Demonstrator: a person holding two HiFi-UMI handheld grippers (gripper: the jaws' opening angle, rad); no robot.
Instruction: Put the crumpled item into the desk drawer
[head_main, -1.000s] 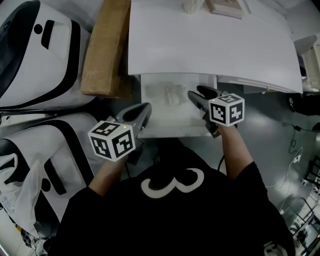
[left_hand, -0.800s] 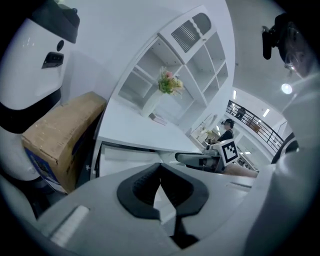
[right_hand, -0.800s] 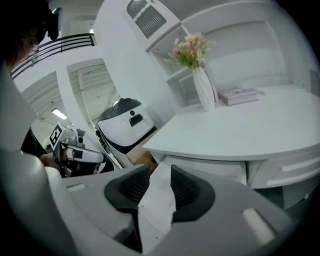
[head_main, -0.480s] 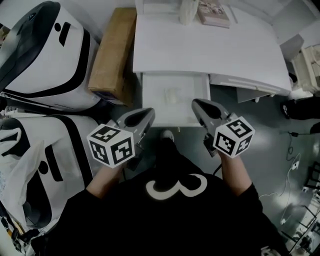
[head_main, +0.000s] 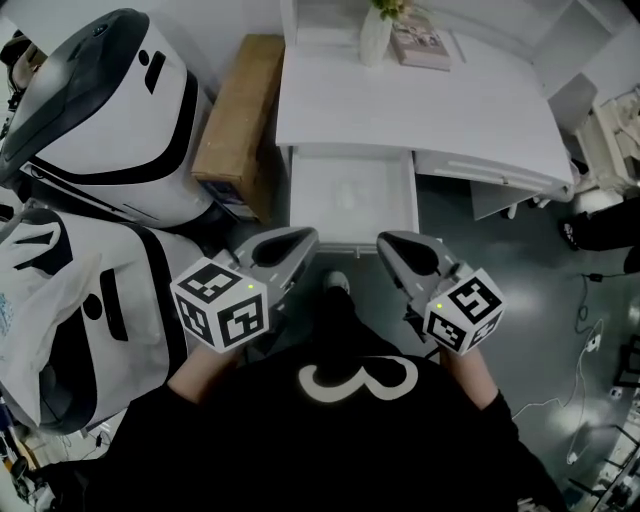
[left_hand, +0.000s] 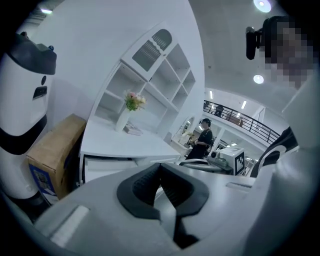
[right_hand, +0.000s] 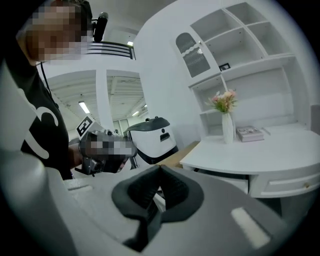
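**Crumpled item lying in the open drawer, both grippers closed and clear of it**

The crumpled item (head_main: 347, 192), pale and hard to make out, is being seen inside the open desk drawer (head_main: 382, 218), roughly at the middle of its floor. The drawer is being shown pulled out from under the front edge of the white desk (head_main: 430, 110), on the desk's left part.

The left gripper (head_main: 305, 238) is being held just in front of the drawer's near edge, with its jaws pressed together pad to pad and gripping no object. The right gripper (head_main: 386, 241) is being held beside it, near the drawer's right front corner; its jaws are being closed fully, the dark pads meeting on each other and not on any object. Neither gripper is touching the crumpled item.

A vase (head_main: 375, 36) with flowers and a book (head_main: 421, 43) are being shown at the back of the desk. A brown cardboard box (head_main: 238, 122) is standing on the floor left of the desk, next to white-and-black machines (head_main: 100, 115).
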